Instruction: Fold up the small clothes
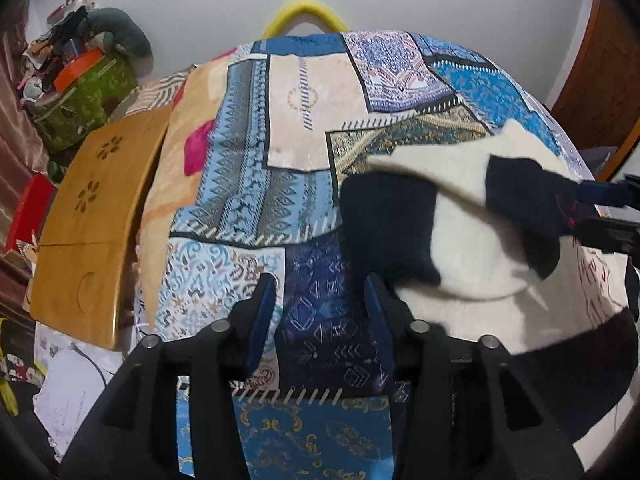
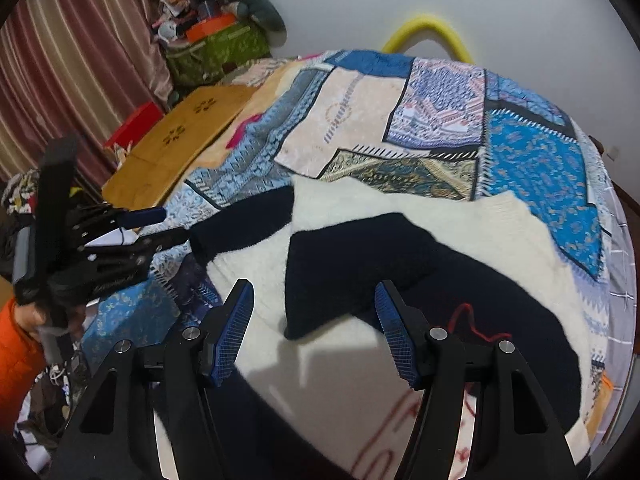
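Note:
A small white-and-navy knitted sweater point(image 2: 352, 216) lies on a patchwork bedspread point(image 2: 360, 120), with both navy sleeves folded in over the white body. In the left wrist view the sweater point(image 1: 472, 248) is to the right. My left gripper point(image 1: 320, 292) is open and empty, just left of the left sleeve point(image 1: 380, 224); it also shows in the right wrist view point(image 2: 168, 224). My right gripper point(image 2: 314, 300) is open and empty above the right sleeve point(image 2: 352, 264); it also shows in the left wrist view point(image 1: 592, 208), at the sleeve's cuff.
A wooden board point(image 1: 96, 216) lies along the bed's left side, with a red box point(image 2: 136, 124) and a green bag point(image 2: 216, 52) piled with clutter behind it. Papers point(image 1: 68, 392) lie lower left. A yellow tube point(image 2: 428, 32) arches by the white wall.

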Action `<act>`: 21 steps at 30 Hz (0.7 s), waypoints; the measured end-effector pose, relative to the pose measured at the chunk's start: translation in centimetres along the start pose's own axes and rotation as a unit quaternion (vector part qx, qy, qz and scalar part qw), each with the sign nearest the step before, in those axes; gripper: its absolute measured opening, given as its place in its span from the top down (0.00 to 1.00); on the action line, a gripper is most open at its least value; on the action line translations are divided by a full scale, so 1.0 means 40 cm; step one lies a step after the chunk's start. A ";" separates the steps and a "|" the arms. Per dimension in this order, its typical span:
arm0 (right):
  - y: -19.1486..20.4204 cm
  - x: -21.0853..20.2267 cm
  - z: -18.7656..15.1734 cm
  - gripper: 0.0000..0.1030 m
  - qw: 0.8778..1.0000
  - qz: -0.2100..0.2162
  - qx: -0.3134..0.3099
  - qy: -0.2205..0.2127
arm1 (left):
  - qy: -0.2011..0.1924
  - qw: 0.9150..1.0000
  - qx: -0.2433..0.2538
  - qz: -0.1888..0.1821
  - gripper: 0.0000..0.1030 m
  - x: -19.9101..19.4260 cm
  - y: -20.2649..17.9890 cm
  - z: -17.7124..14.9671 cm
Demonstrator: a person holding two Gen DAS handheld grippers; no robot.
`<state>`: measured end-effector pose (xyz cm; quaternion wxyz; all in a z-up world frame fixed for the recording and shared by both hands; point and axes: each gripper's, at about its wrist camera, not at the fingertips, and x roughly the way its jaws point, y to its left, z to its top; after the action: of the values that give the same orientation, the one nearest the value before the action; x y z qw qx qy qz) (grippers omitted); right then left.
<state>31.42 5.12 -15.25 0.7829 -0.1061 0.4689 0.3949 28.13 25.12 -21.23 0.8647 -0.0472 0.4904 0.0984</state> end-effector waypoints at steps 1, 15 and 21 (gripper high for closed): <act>0.003 0.021 0.004 0.42 1.000 -0.001 0.001 0.006 | 0.001 1.000 0.001 -0.004 0.51 0.004 -0.001 -0.006; 0.034 0.171 0.031 0.48 0.996 -0.068 -0.042 0.043 | 0.034 0.998 0.017 -0.054 0.50 0.064 -0.065 -0.043; 0.015 0.166 0.027 0.82 0.994 -0.093 -0.044 0.030 | 0.039 0.997 -0.002 -0.062 0.50 0.073 -0.056 -0.040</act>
<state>33.33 9.55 -19.99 0.7965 -0.1946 0.4624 0.3374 28.73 23.02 -24.57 0.8491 -0.0832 0.5197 0.0438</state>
